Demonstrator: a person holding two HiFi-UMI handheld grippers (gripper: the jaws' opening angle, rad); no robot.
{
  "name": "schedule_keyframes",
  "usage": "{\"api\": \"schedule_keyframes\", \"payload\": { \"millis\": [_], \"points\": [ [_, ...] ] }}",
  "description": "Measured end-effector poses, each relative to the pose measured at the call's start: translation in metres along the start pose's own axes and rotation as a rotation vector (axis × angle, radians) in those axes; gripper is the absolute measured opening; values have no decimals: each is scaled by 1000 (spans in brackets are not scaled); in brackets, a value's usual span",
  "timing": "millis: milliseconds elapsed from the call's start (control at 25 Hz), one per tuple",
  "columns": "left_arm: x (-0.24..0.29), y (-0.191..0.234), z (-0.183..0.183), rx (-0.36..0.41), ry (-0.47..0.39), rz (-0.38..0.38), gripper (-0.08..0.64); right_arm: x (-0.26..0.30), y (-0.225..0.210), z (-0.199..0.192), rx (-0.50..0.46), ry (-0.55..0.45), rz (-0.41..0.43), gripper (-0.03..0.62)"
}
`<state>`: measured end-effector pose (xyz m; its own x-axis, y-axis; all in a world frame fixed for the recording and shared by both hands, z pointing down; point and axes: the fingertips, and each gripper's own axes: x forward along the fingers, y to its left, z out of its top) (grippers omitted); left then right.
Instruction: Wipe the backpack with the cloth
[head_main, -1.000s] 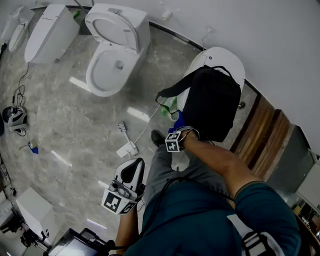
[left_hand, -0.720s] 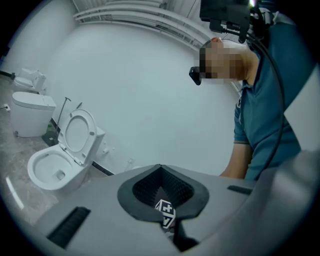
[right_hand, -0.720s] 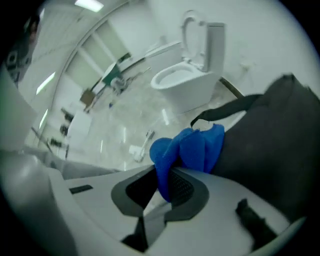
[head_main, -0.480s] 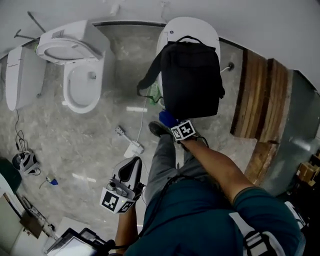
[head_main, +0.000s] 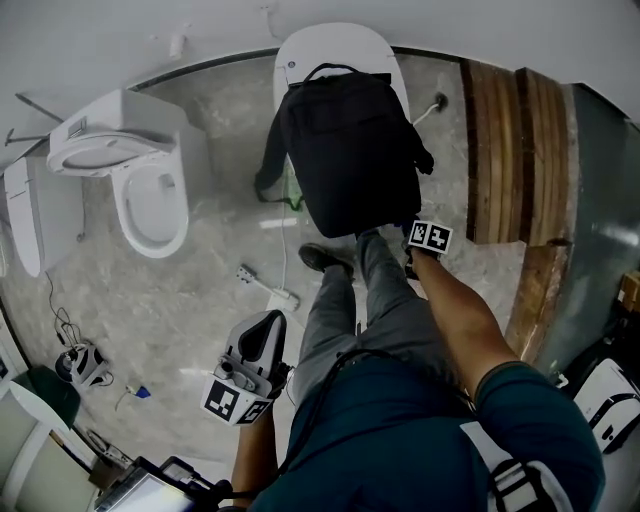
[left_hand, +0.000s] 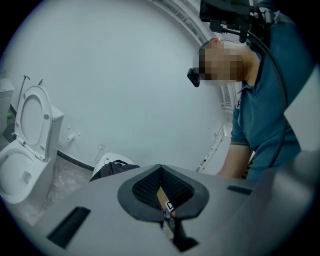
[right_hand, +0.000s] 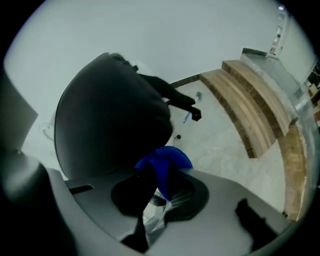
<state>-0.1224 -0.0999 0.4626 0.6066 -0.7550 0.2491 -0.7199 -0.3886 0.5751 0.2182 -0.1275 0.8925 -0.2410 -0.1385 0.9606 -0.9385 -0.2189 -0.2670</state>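
Pinching the blue cloth (right_hand: 165, 167) in my right gripper (right_hand: 161, 192), jaws hidden in the head view, cloth just beside the black backpack (head_main: 350, 160), left gripper (head_main: 262, 345) pressed together, empty, well apart.

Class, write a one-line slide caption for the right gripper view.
Right gripper clamps a blue cloth at the lower edge of a black backpack, wooden planks beyond.

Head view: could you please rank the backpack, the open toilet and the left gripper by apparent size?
1. backpack and open toilet: too alike to separate.
2. left gripper: smallest, although it is nearest the camera.
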Motion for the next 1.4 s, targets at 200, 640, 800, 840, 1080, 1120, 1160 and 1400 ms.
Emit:
{"api": "schedule_keyframes", "payload": {
  "millis": [200,640,800,840,1080,1120,1160,1400],
  "points": [
    [2,7,1,-6,2,16,5,1,-2,7,-154,71,29,43],
    [9,8,5,-15,-11,34,5,19,183,-93,-543,266,386,43],
    [9,11,5,-18,-13,43,5,16,116,-62,-476,230,255,43],
    [9,11,6,-18,-15,44,5,15,92,-48,-437,211,205,43],
    [13,10,6,-19,-15,40,5,-11,-23,34,-196,50,-17,43],
    [13,10,5,-20,-14,41,5,-18,-29,44,-181,7,-16,43],
    [13,10,5,-21,-14,42,5,-25,-27,52,-185,-40,2,43],
    [20,11,11,-20,-24,40,5,-59,42,94,-326,-283,169,43]
  ]
}}
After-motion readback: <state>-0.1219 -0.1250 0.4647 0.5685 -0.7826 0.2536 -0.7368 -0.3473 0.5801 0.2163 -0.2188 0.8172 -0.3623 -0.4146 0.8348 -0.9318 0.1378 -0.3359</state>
